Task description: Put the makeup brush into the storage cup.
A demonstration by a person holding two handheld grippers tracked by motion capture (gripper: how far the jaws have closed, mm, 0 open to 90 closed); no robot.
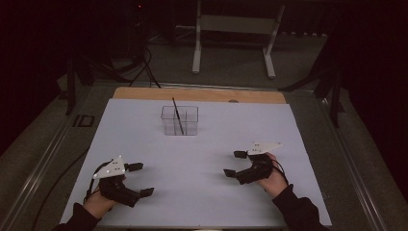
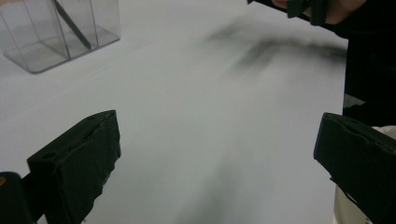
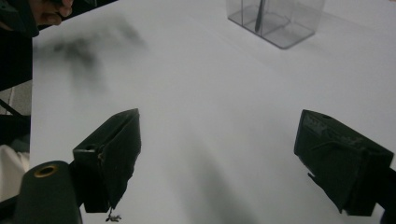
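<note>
Both left gripper and right gripper rest with fingers spread, empty; clear container holding a dark stick lies well ahead, between them.

Left gripper jaws spread wide over the white sheet; clear container with a dark stick sits far left.
</note>
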